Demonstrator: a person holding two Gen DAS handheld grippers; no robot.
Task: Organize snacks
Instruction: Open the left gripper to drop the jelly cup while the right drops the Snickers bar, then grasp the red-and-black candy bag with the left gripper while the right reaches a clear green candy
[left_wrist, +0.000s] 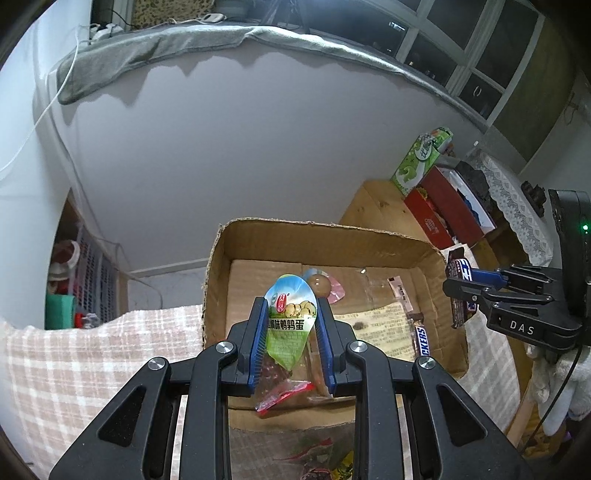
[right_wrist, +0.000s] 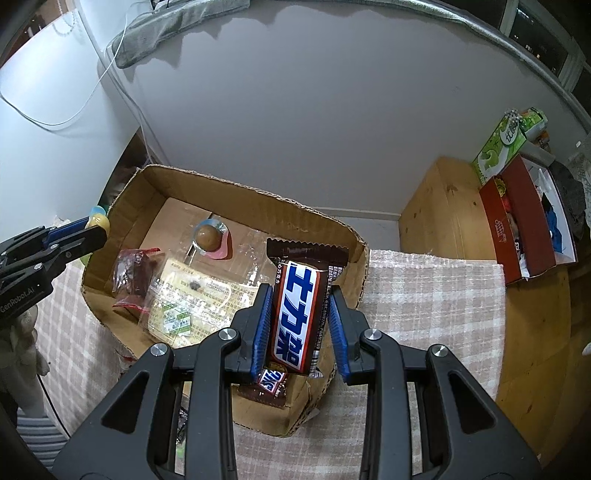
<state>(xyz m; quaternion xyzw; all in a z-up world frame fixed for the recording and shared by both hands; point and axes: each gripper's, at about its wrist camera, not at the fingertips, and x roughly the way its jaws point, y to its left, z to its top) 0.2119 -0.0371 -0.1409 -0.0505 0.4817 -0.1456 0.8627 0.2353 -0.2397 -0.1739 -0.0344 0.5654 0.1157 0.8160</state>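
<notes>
My left gripper (left_wrist: 290, 302) is shut on a green quail-egg packet (left_wrist: 290, 325), held upright above the open cardboard box (left_wrist: 314, 242). At the right edge of the left wrist view, my right gripper (left_wrist: 456, 284) hangs beside the box's right wall. My right gripper (right_wrist: 301, 290) is shut on a brown Snickers bar (right_wrist: 297, 314) over the box's near right corner (right_wrist: 343, 236). Inside the box lie a brown egg in a pink pack (right_wrist: 208, 236), a red packet (right_wrist: 131, 277), a clear bag with a printed sheet (right_wrist: 184, 302) and another Snickers bar (right_wrist: 271, 380). My left gripper (right_wrist: 98, 232) shows at the box's left wall.
The box rests on a plaid cloth (right_wrist: 424, 295). To the right a wooden cabinet (right_wrist: 443, 206) carries a red box (right_wrist: 517, 229) and a green tissue pack (right_wrist: 498, 147). A white wall rises close behind the box. A plastic basket (left_wrist: 92, 266) stands at the far left.
</notes>
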